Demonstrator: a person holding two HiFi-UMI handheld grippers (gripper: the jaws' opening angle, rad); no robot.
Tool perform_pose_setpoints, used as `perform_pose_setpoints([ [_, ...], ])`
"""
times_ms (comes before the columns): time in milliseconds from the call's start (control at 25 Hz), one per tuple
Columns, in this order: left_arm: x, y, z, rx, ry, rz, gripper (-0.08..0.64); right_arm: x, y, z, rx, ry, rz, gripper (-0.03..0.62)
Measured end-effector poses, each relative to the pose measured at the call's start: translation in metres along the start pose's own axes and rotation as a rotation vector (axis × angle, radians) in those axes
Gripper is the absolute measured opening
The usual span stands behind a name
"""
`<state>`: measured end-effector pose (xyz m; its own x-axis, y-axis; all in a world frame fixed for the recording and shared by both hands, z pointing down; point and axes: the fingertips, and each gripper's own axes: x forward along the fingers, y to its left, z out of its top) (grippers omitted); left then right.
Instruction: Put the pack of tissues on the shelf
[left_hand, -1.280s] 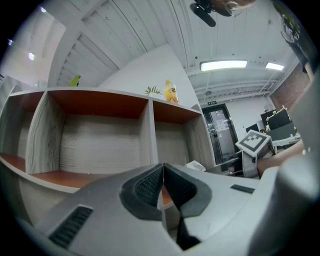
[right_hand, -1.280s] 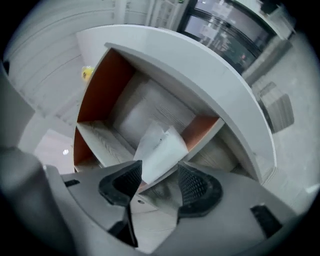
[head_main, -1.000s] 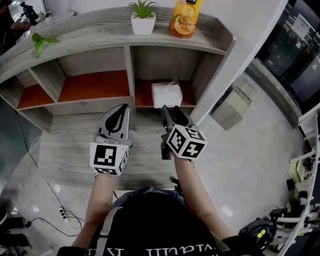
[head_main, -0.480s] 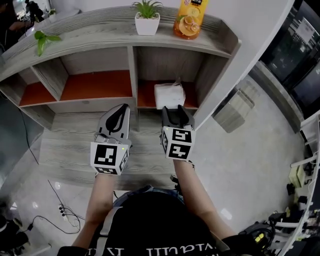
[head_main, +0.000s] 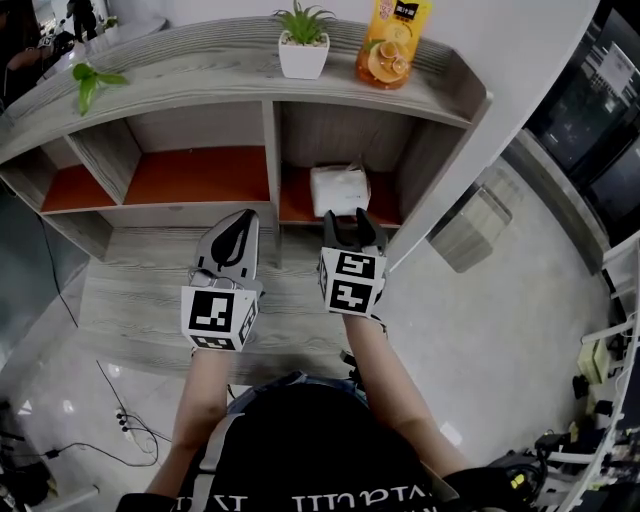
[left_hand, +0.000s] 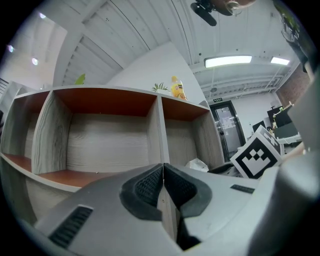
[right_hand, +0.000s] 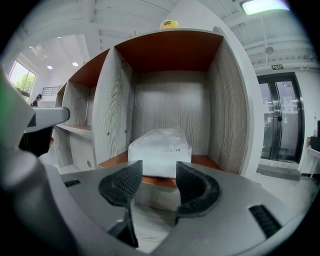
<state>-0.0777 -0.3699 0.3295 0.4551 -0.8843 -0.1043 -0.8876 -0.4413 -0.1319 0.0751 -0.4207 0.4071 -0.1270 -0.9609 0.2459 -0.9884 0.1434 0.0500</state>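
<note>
Seemingly untouched pack (right_hand: 160, 150), base behind right tongs (right_hand: 157, 171)

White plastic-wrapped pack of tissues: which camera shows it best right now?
The right gripper view: the white plastic-wrapped pack of tissues sits centred and large on the orange shelf floor, beyond the right gripper's open jaws. The head view shows it small from above; the left gripper view catches only a small part.

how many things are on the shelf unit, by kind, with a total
plants: 2, a potted plant and a leafy green sprig
bottles: 1, the orange bottle
pack of tissues: 1
total: 4
</note>
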Motion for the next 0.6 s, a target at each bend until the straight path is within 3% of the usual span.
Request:
perform_pose_setpoints([
  [600,-0.005,0.0,0.003,-0.003,-0.006,0.004,0.014,-0.008,0.001,0.009,0.003,-0.018,0.006,0.216],
])
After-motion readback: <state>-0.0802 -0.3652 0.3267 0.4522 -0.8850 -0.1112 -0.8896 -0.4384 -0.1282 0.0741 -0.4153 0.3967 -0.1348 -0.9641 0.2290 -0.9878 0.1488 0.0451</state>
